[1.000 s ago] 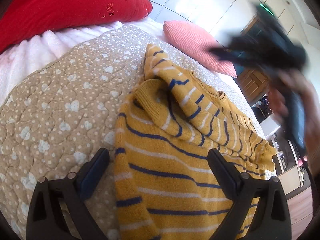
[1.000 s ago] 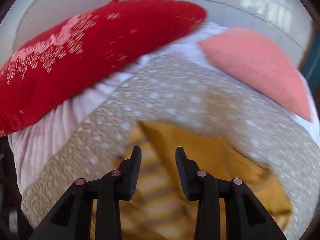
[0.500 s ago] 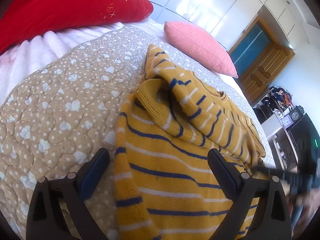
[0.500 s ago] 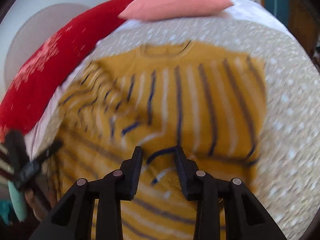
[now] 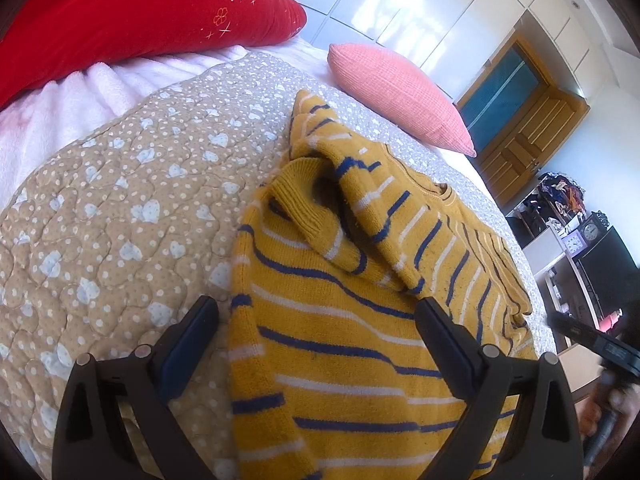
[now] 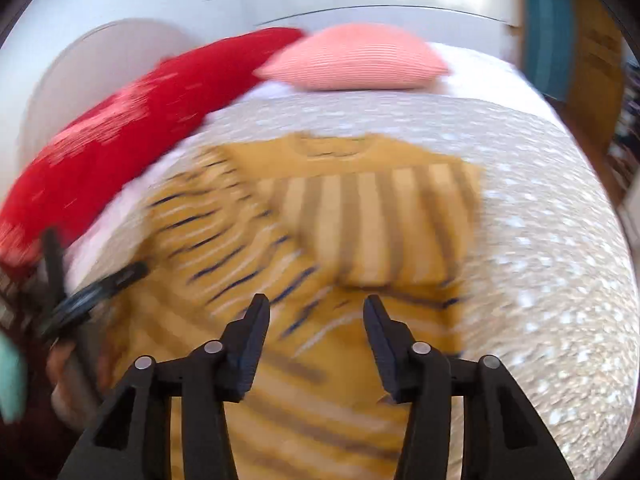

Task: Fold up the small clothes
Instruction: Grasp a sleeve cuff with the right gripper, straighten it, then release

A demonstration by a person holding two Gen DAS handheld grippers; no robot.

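Now: striped sweater (image 6: 360, 220) just ahead of right gripper (image 6: 316, 312), long axis across view; jaws just widening, nothing between. Left gripper (image 5: 316, 316) spread wide, empty, over hem.

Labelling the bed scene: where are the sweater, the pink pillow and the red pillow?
sweater (image 5: 340, 344), left wrist view, striped body.
pink pillow (image 5: 396, 92), left wrist view, middle of its face.
red pillow (image 5: 132, 12), left wrist view, middle of its face.

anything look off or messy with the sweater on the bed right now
Yes. The yellow striped sweater is not lying flat: one sleeve is flopped across the chest, bunched and twisted, its ribbed cuff gaping open. The sleeve's striped end pokes out toward the pink pillow. No damage shows on it.
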